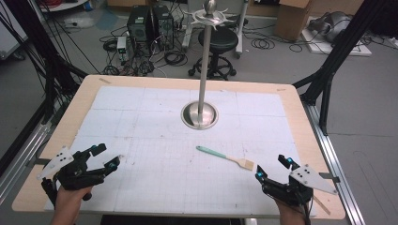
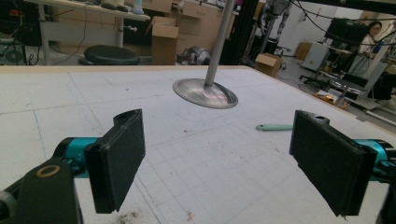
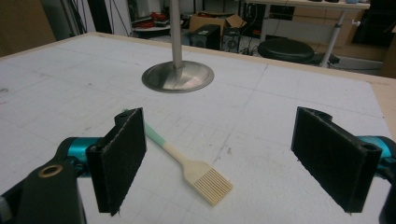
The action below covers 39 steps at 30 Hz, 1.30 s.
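A small brush (image 1: 225, 157) with a mint-green handle and cream bristles lies flat on the white gridded mat, right of centre. A metal stand (image 1: 202, 89) rises from a round steel base (image 1: 199, 116) at mid-table. My left gripper (image 1: 105, 157) rests at the near left with its jaws open and nothing between them; its own view shows the brush handle tip (image 2: 273, 127) far off to the right. My right gripper (image 1: 273, 167) sits at the near right, open, just short of the brush (image 3: 187, 163), whose bristle end points toward it.
The wooden table (image 1: 61, 140) is covered by a white gridded mat (image 1: 155, 164). The stand's base (image 3: 177, 77) lies ahead of both grippers. Beyond the far edge are a black stool (image 1: 218, 44), computer towers, cables and cardboard boxes. Black frame posts flank the table.
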Motion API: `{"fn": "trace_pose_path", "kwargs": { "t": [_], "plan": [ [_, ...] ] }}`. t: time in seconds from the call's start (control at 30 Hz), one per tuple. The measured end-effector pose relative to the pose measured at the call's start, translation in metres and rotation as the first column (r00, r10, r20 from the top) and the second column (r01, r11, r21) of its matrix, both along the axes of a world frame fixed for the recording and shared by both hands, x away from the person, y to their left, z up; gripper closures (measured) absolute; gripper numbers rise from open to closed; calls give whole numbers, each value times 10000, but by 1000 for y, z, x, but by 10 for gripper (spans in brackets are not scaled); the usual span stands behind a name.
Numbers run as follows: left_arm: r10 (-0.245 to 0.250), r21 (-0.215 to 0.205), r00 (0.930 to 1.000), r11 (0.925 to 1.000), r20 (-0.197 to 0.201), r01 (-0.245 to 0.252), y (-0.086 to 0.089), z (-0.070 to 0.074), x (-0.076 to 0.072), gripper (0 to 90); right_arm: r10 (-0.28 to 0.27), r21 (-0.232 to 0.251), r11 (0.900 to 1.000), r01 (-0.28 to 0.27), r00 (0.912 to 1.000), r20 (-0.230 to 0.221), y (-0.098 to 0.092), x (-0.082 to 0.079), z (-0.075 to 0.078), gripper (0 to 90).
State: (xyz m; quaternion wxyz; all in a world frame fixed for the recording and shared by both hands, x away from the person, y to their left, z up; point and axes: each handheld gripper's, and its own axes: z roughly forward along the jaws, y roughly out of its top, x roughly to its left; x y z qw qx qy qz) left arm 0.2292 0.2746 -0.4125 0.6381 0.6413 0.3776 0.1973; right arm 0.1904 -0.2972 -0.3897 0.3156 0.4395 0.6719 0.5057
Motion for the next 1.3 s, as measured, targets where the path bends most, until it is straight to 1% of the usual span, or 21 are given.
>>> {"fn": "trace_pose_path", "kwargs": {
  "t": [0.1, 0.13, 0.47, 0.5, 0.53, 0.57, 0.63, 0.67, 0.7, 0.73, 0.8, 0.9, 0.93, 0.97, 1.0, 1.03, 1.07, 1.13, 1.27, 1.3],
  "plan": [
    [15, -31, 10000, 10000, -72, -15, 0, -1, 1, 189, 18, 54, 10000, -18, 10000, -50, -1, 1, -1, 169],
    [-22, 40, 10000, 10000, -65, 22, 1, -1, 1, 188, 9, 97, 10000, -9, 10000, -77, -1, 0, -1, 169],
    [-41, -7, 10000, 10000, -61, 41, 1, -1, 0, 190, 161, 34, 9999, -161, 9999, -25, 1, -1, 0, 169],
    [-52, -26, 10000, 10000, -63, 51, 1, -1, 0, 190, 212, 21, 9998, -212, 9998, -64, 2, 0, 0, 168],
    [-95, 54, 9999, 9999, -64, 95, 1, -1, -1, 190, 327, 10, 9995, -327, 9994, -91, 5, 1, 1, 169],
    [-92, 19, 9999, 10000, -57, 92, 2, -1, -1, 190, 398, -23, 9992, -399, 9992, -55, 6, 2, 1, 169],
    [-78, -34, 10000, 10000, -26, 78, 2, -1, -1, 190, 473, 51, 9989, -473, 9988, -89, 8, 3, 2, 168],
    [-64, -37, 10000, 10000, -26, 64, 3, 0, -2, 190, 595, 53, 9982, -595, 9982, -71, 10, 3, 2, 168],
    [-67, -33, 10000, 10000, -35, 67, 3, -1, -2, 190, 762, 122, 9970, -761, 9970, -153, 15, 5, 3, 168],
    [-86, -14, 9999, 10000, -58, 86, 2, -1, -1, 190, 873, 79, 9962, -872, 9961, -136, 17, 6, 3, 168],
    [-122, 16, 9999, 9999, -84, 122, 1, -2, -1, 190, 955, 118, 9954, -953, 9952, -222, 20, 6, 3, 168],
    [-185, 115, 9998, 9998, -91, 186, 0, -2, 0, 190, 1248, -73, 9921, -1251, 9918, -278, 28, 11, 4, 168],
    [-207, 130, 9997, 9997, -126, 209, -1, -3, 0, 190, 1413, -155, 9898, -1418, 9896, -281, 35, 14, 4, 168],
    [-218, 158, 9997, 9996, -134, 220, -1, -3, 0, 190, 1467, -152, 9890, -1473, 9886, -328, 38, 16, 4, 168],
    [-199, 99, 9997, 9997, -153, 201, 0, -4, 0, 191, 1544, -169, 9878, -1550, 9875, -323, 41, 18, 5, 168],
    [-199, 99, 9997, 9997, -153, 201, 0, -4, 0, 191, 1544, -169, 9878, -1550, 9875, -323, 41, 18, 5, 168],
    [-178, 79, 9997, 9998, -169, 179, 1, -4, 0, 191, 1679, -186, 9855, -1687, 9851, -377, 48, 23, 5, 168],
    [-189, 51, 9997, 9998, -180, 190, 2, -4, 0, 191, 1821, -186, 9829, -1831, 9823, -445, 53, 29, 4, 168],
    [-208, 10, 9996, 9998, -204, 208, 2, -4, 0, 191, 2026, -297, 9783, -2052, 9765, -739, 61, 42, 1, 168],
    [-215, 26, 9996, 9998, -201, 215, 2, -4, 0, 191, 2026, -297, 9783, -2052, 9765, -739, 61, 42, 1, 168]
  ]
}}
